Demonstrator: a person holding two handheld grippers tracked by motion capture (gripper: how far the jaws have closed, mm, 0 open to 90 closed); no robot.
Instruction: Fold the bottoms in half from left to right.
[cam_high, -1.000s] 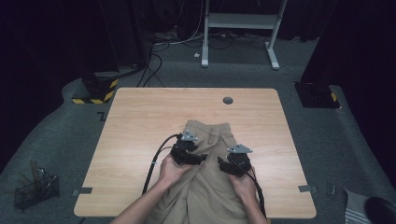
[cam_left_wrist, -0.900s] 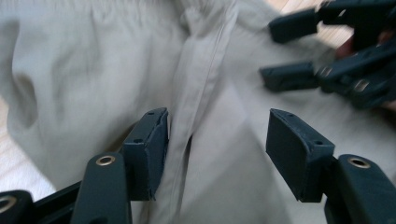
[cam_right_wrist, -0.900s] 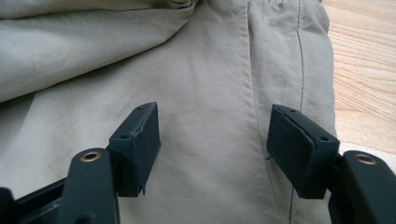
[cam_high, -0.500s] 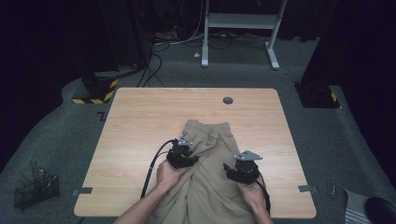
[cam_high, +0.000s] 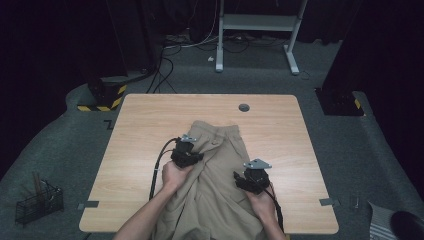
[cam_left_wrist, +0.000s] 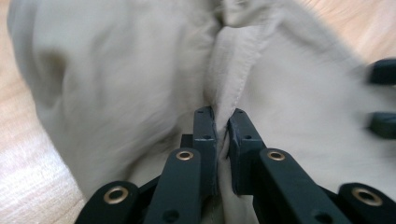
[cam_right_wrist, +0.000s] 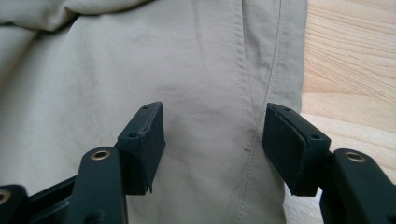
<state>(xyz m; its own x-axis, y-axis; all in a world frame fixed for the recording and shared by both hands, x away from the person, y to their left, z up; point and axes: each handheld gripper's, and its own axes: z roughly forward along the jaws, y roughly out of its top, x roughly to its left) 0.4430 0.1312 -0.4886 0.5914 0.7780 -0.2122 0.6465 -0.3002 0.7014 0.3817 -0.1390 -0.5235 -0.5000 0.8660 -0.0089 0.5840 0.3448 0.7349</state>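
Beige cotton trousers (cam_high: 215, 170) are pinched at a seam fold by the just-closed left gripper (cam_left_wrist: 222, 122), best lifted gently, while the right gripper (cam_right_wrist: 212, 135) is held wide, empty.

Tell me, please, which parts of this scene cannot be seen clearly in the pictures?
- Lower legs of the beige cotton trousers: high view, cut by the bottom edge.
- Contents of the black wire basket: high view, too small and dark.
- Trouser cloth at the left: left claw view, blurred.
- Trouser cloth under the right claw: hidden by its own jaws.
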